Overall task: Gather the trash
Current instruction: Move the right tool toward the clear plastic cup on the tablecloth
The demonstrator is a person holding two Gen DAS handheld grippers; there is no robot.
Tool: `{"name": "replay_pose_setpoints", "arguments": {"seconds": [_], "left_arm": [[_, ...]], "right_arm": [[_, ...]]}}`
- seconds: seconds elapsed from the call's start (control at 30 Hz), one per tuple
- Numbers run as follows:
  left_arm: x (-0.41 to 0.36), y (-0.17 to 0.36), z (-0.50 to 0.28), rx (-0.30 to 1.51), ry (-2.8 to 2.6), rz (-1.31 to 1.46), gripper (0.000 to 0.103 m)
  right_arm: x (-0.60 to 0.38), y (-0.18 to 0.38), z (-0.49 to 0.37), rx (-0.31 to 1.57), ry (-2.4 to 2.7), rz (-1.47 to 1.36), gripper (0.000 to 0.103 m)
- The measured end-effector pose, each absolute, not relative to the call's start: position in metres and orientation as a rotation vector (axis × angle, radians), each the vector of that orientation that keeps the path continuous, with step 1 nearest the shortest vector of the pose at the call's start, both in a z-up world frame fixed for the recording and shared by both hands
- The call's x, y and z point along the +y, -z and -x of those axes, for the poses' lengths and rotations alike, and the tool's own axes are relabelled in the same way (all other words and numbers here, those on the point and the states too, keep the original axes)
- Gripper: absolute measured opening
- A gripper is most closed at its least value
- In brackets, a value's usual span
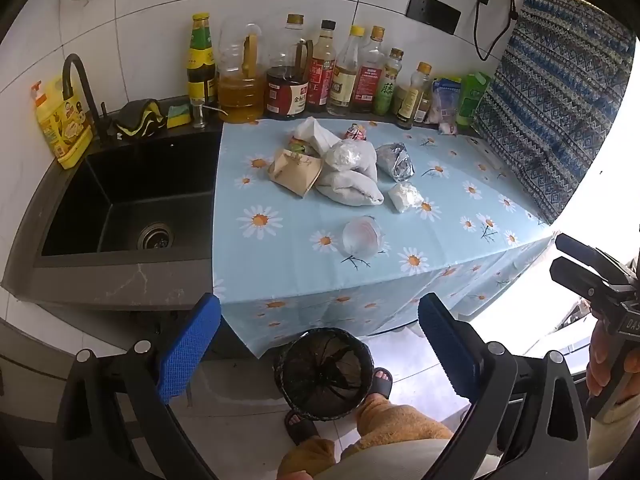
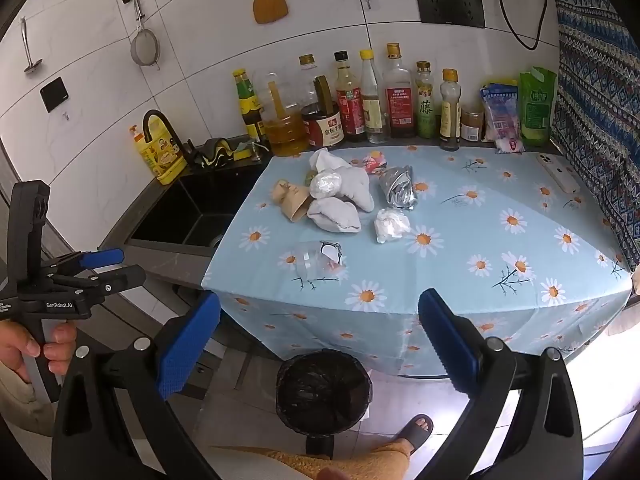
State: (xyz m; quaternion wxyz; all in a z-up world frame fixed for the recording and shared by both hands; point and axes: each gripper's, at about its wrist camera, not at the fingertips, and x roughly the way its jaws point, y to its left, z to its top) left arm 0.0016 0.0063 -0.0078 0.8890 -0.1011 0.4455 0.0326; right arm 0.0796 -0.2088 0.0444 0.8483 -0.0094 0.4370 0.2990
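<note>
Trash lies on the blue daisy tablecloth (image 1: 288, 264): a brown paper cup (image 1: 296, 172), white crumpled bags (image 1: 352, 184), a foil wrapper (image 1: 396, 162), a small white wad (image 1: 405, 197), a red snack wrapper (image 1: 356, 133) and a clear plastic lid (image 1: 362, 237). The same pile shows in the right wrist view: cup (image 2: 294, 200), bags (image 2: 340, 204), foil (image 2: 398, 188), wad (image 2: 390, 224), lid (image 2: 316, 260). A black-lined bin (image 1: 326, 372) (image 2: 322, 392) stands on the floor below the table edge. My left gripper (image 1: 320, 352) and right gripper (image 2: 320, 344) are open, empty, held back from the table above the bin.
A black sink (image 1: 132, 200) with tap lies left of the cloth. Sauce and oil bottles (image 1: 320, 72) line the back wall. A white phone (image 2: 558, 172) lies at the cloth's right. A patterned curtain (image 1: 560, 112) hangs on the right. The person's sandalled feet (image 1: 380, 384) flank the bin.
</note>
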Motion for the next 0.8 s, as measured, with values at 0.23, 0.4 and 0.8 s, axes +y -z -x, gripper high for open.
{"name": "replay_pose_setpoints", "arguments": {"seconds": [0.23, 0.4, 0.8], "left_arm": [[0.008, 0.009, 0.001, 0.927, -0.063, 0.214, 0.096], [0.011, 0.009, 0.003, 0.926, -0.062, 0.217, 0.096], [0.013, 0.010, 0.006, 0.927, -0.060, 0.217, 0.096]], "right_arm": [[-0.208, -0.043, -0.078, 0.916, -0.636, 0.016, 0.098], [-0.204, -0.048, -0.074, 0.919, -0.636, 0.021, 0.098], [-0.196, -0.043, -0.075, 0.921, -0.630, 0.019, 0.098]]}}
